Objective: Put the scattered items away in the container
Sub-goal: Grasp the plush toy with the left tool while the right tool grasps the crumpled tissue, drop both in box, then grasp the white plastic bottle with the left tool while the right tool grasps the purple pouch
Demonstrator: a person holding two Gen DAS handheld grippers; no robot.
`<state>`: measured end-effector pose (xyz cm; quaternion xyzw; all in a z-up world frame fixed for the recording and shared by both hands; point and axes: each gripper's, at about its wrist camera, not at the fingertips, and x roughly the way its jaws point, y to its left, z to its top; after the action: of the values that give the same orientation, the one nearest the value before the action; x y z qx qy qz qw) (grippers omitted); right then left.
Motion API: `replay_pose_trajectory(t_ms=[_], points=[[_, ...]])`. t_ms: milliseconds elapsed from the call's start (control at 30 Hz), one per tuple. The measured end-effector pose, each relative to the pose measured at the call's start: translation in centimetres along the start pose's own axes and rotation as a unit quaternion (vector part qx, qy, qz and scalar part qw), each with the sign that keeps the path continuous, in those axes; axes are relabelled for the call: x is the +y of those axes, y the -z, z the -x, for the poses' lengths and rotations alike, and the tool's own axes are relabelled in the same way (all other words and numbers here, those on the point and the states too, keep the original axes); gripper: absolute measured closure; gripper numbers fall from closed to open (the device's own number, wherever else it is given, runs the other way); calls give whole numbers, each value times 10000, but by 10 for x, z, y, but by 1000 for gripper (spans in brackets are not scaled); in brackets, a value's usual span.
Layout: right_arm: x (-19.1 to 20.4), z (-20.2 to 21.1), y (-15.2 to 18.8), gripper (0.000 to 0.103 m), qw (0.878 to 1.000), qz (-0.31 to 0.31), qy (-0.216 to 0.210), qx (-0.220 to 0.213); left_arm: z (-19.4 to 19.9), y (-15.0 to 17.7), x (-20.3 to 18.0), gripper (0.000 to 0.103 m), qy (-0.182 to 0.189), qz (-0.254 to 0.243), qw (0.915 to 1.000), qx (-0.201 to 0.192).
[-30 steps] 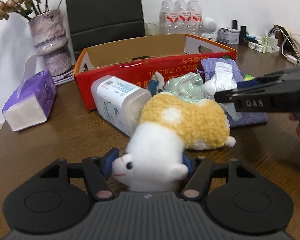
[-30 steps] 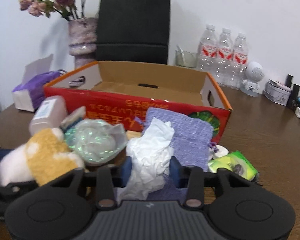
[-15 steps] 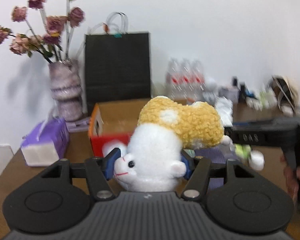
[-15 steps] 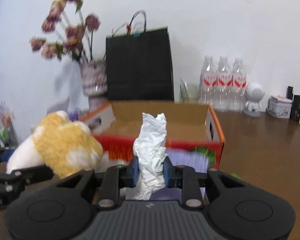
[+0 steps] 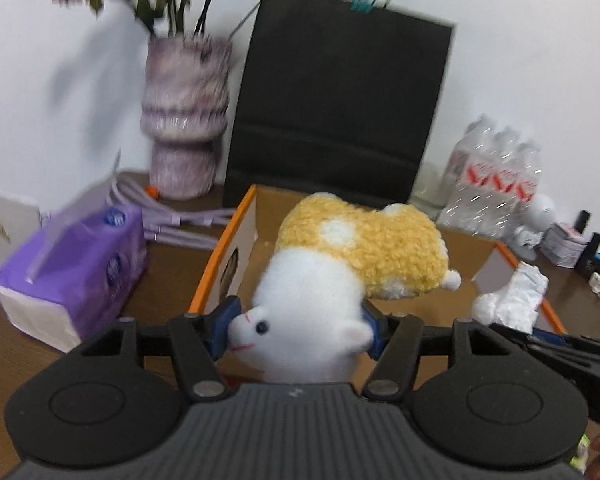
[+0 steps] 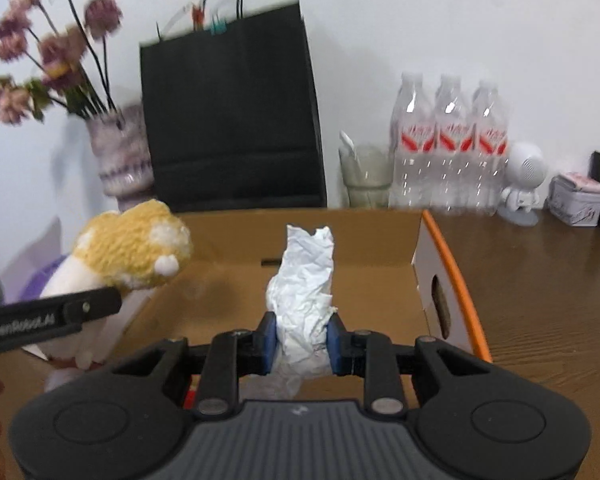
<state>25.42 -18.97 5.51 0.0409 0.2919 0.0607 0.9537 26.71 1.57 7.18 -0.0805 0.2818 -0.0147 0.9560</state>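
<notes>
A fluffy plush toy point(image 5: 340, 272), white at the head and curly yellow at the back, is pinched at its head by the left claw point(image 5: 296, 324). Its long body points away from the claw, over the open cardboard box point(image 6: 440, 264) with orange edges. The right claw point(image 6: 302, 340) pinches a crumpled white tissue point(image 6: 306, 276) standing upright above the box. Behind the box stand a black paper bag point(image 6: 232, 120), a ribbed vase point(image 5: 184, 116) and water bottles point(image 6: 452, 140). A purple tissue pack point(image 5: 72, 268) lies left of the box on the brown table point(image 6: 548, 304).

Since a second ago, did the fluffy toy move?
Yes. The plush toy went up off the table and now hangs over the open cardboard box.
</notes>
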Motion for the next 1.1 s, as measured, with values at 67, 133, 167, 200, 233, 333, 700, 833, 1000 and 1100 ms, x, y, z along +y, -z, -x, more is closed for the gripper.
replay_pose_trajectory(t_ms=[67,133,167,200,233,333,700,833,1000,1100], points=[[-2,-13,2,75,9998,23,14,198,-13,0,2,40,-97,-14,9998,159],[-6,-25,4,73,9989,-51,-67,472,-21,4,3,40,-158,-119,9994,298],[-7,-28,5,71,9982,-83,-104,581,-22,6,0,40,-195,-227,9991,303],[-8,-32,6,67,9973,-83,-136,720,-19,8,-3,40,-242,-366,9986,297],[-6,-34,8,67,9968,4,-151,790,-18,10,-5,39,-257,-432,9982,328],[-5,-32,9,58,9965,65,-81,831,-13,20,-14,35,-395,-840,9948,413],[-3,-4,13,33,9965,179,-324,747,36,22,-9,6,271,-384,9988,146],[7,47,0,5,9989,239,-396,-126,80,15,-7,0,258,-305,9974,-593],[7,107,18,0,9955,372,-526,-688,123,33,3,0,371,-468,9953,-762],[-1,132,43,0,9955,432,-536,-658,142,48,10,0,495,-682,9937,-739]])
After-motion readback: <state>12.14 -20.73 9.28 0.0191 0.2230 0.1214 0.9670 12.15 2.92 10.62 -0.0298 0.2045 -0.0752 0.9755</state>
